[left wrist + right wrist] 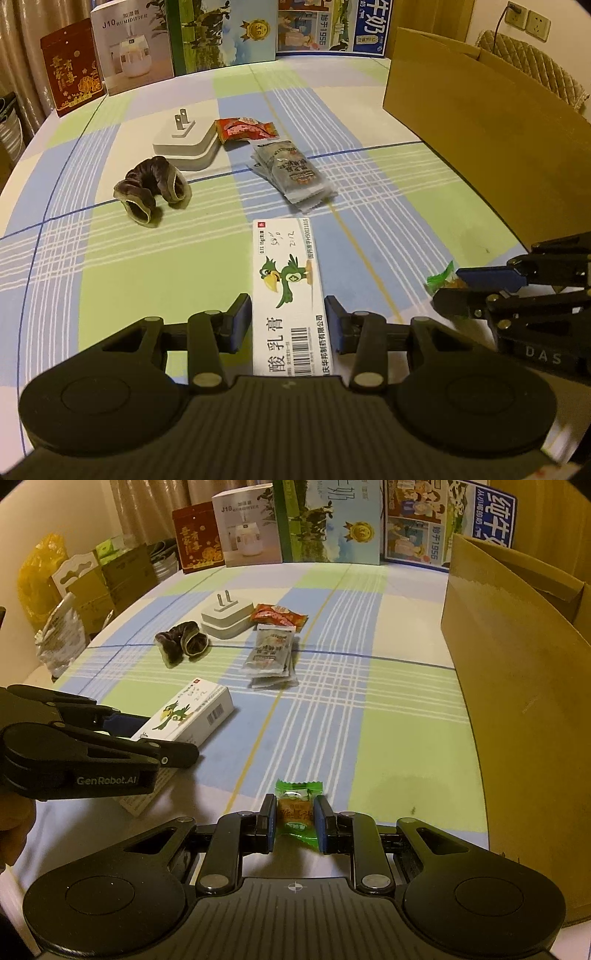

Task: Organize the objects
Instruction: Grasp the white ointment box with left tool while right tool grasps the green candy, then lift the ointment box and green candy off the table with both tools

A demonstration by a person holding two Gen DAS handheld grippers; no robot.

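- Candy [295, 808] pinched by right gripper [294, 821] may squirt from crinkly wrapper
- Left gripper [288, 321] jaws flank ointment box [290, 291]; contact unclear, box could skew

The left gripper [288, 321] sits low and level, its jaws spread wide with a white carton [286, 291] lying between the blue pads – a sliver of gap on either side, so no clear grip. The right gripper [294, 821], just off to the left one's right side, has its jaws drawn in against a green sweet [297, 812], both pads touching the wrapper – seen from the left wrist it points inward, fingers stacked one above the other
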